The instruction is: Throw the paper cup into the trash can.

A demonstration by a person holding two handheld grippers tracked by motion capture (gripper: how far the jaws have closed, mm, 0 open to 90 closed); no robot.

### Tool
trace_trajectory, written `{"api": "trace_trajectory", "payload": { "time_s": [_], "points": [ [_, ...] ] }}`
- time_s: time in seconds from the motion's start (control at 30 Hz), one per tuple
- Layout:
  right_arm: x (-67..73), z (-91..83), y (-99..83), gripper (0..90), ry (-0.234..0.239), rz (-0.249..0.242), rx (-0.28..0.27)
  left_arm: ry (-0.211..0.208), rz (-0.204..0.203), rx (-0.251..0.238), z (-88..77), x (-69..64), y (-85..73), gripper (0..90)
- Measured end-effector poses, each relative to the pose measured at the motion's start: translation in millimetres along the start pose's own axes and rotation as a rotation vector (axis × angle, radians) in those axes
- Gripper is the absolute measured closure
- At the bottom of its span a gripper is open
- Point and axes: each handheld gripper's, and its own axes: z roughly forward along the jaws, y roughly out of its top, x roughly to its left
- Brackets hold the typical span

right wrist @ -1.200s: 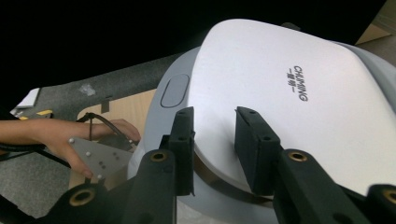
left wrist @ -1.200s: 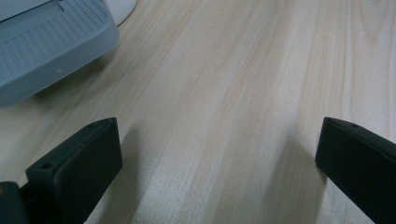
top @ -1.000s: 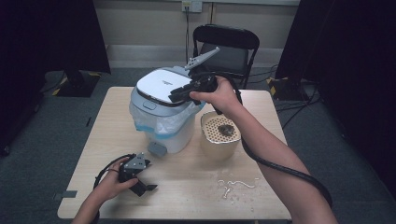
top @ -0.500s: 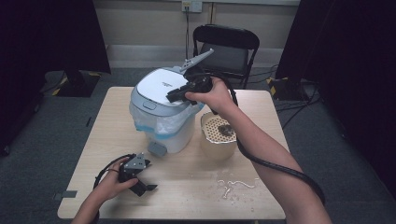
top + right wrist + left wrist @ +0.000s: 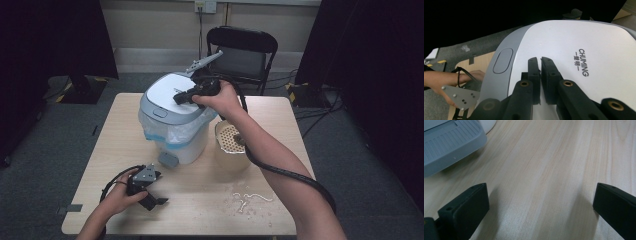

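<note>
The right tool (image 5: pixel 541 62), jaws closed on nothing, rests over the white lid (image 5: pixel 574 45) of the bin (image 5: pixel 175 135) at the bench's (image 5: pixel 280 210) far middle. The left tool (image 5: pixel 150 192) lies open, near left.

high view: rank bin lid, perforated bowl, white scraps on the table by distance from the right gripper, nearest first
1. Bin lid: directly under the right gripper, whose shut jaws are over its top.
2. Perforated bowl: to the bin's right, below the forearm.
3. White scraps: near the table's front edge, farthest.
</note>
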Motion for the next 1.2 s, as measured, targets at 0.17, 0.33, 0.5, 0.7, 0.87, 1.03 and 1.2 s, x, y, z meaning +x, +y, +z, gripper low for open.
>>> {"api": "trace_trajectory", "payload": {
  "time_s": [0.17, 0.33, 0.5, 0.7, 0.87, 1.03, 1.2],
  "points": [
    [6.7, 5.3, 6.3, 90.0, -0.023, -0.041, 0.047, -0.003, -0.005, 0.000, 0.1, -0.3, 0.0, 0.0],
    [10.0, 11.8, 3.9, 90.0, 0.001, -0.027, 0.026, -0.005, -0.003, 0.003, -0.2, -0.5, 0.0, 0.0],
    [13.4, 13.5, 5.5, 85.2, 0.021, -0.052, 0.030, -0.004, 0.003, 0.008, -0.6, -0.3, 0.3, 0.0],
    [9.6, 5.6, 2.9, 64.0, -0.011, -0.023, 0.014, -0.001, 0.004, 0.001, -0.3, -0.5, 0.0, 0.0],
    [6.6, -5.0, -1.2, 48.8, -0.054, -0.024, 0.034, 0.000, 0.002, 0.000, -0.2, -0.6, -0.1, 0.0],
    [7.6, -13.3, -4.4, 36.6, -0.072, -0.019, 0.044, 0.000, 0.003, 0.001, -0.3, -0.6, -0.1, 0.0],
    [8.7, -21.8, -5.2, 25.0, -0.085, -0.011, 0.029, -0.001, 0.003, 0.000, -0.3, -0.5, -0.1, 0.0]
  ]
}}
